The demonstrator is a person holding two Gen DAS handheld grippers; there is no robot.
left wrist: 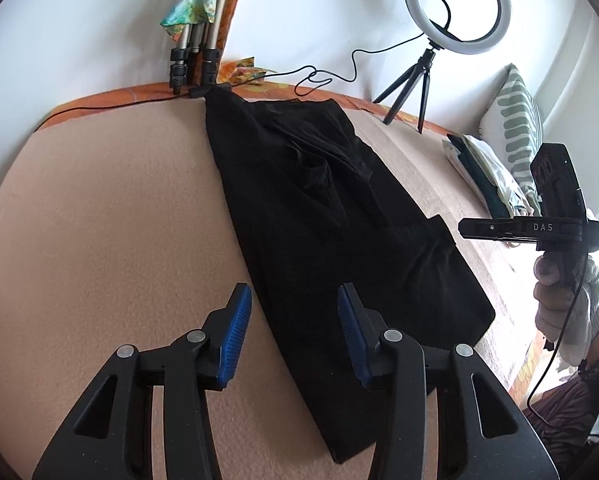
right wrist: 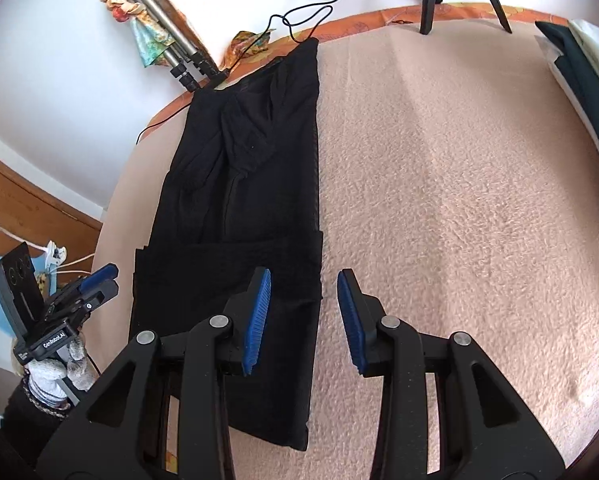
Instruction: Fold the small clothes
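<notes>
Lying folded, black garment [left wrist: 331, 216], ring light [left wrist: 457, 6] behind

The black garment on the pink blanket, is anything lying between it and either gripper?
Nothing visible. The long black folded garment lies bare on the pink fleece blanket; both the left gripper and right gripper hover open above its near end.

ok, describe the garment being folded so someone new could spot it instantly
Start from the peach blanket covering the bed. On it lies the black garment, a long narrow strip running from the orange far edge toward the grippers. It is the only black item lying flat mid-blanket; the other clothes are a white and dark green stack off to the right.
</notes>
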